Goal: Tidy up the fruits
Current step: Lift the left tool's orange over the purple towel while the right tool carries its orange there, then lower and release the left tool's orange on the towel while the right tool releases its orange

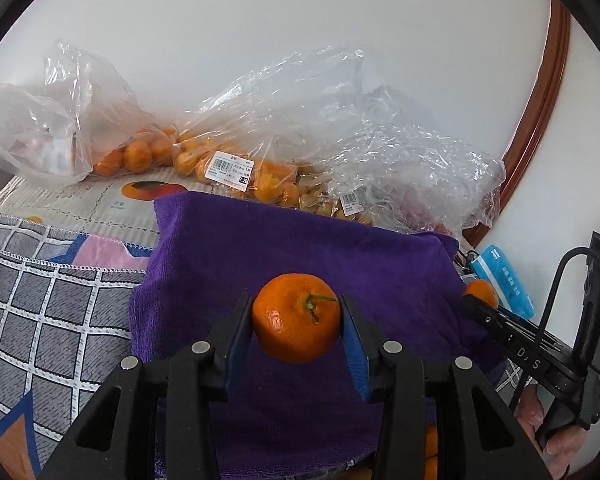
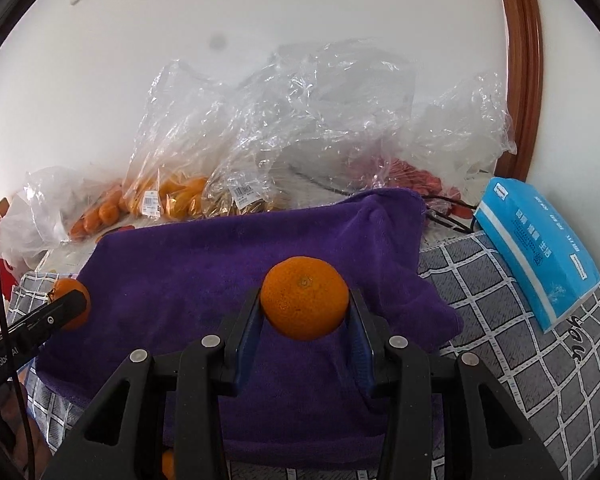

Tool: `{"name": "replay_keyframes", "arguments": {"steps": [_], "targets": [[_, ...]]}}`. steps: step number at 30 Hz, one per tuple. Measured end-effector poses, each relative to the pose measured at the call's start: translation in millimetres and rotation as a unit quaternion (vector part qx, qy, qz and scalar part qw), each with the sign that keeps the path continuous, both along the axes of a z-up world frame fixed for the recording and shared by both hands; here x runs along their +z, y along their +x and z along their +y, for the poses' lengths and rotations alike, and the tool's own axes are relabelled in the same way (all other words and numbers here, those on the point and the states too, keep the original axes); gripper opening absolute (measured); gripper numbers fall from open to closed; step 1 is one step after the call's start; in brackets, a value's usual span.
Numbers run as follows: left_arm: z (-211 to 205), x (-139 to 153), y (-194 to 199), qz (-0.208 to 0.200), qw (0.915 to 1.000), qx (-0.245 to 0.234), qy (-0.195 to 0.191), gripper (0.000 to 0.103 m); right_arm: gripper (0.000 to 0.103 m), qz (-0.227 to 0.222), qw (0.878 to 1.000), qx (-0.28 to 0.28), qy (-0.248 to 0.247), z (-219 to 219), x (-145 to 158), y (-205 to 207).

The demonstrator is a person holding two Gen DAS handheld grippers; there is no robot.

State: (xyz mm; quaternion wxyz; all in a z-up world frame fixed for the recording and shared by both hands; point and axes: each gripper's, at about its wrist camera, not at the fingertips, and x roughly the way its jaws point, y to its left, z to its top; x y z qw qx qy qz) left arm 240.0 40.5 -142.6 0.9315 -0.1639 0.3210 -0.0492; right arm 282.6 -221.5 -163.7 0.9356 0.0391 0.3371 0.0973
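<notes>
— Along the far edge of the surface, what lies from left to right?

— Clear plastic bags [image 1: 112,120]: 1 with mandarins [image 1: 136,154], 1 labelled bag of orange fruit [image 1: 228,160], then a crumpled bag [image 2: 440,148] with red fruit. At the right edge lies a blue tissue pack [image 2: 540,248].

— And nearer?

— A purple towel [image 1: 300,248] covers the middle, over a grey checked cloth [image 1: 40,312].

— The tongs?

— Left gripper [image 1: 298,318] is clenched on a stemmed mandarin [image 1: 296,322] above the towel. Right gripper [image 2: 305,312] grasps a second mandarin [image 2: 304,302] above the towel too. Nothing blocks the towel beneath them.
</notes>
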Motion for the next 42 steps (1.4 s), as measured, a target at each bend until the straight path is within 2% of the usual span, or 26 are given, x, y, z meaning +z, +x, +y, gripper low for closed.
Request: {"name": "replay_keyframes", "arguments": {"steps": [8, 15, 42], "targets": [[-8.9, -7.6, 4.2, 0.013, 0.9996, -0.010, 0.024, 0.040, 0.041, 0.035, 0.999, 0.000, 0.003, 3.1, -22.7, 8.8], [-9.5, -10.6, 6.3, 0.021, 0.9994, -0.014, 0.025, 0.040, 0.041, 0.045, 0.999, -0.001, 0.000, 5.3, -29.4, 9.1], [-13.0, -15.8, 10.6, 0.036, 0.9985, -0.019, 0.037, 0.040, 0.042, 0.073, 0.997, -0.013, -0.009, 6.4, -37.1, 13.8]]}}
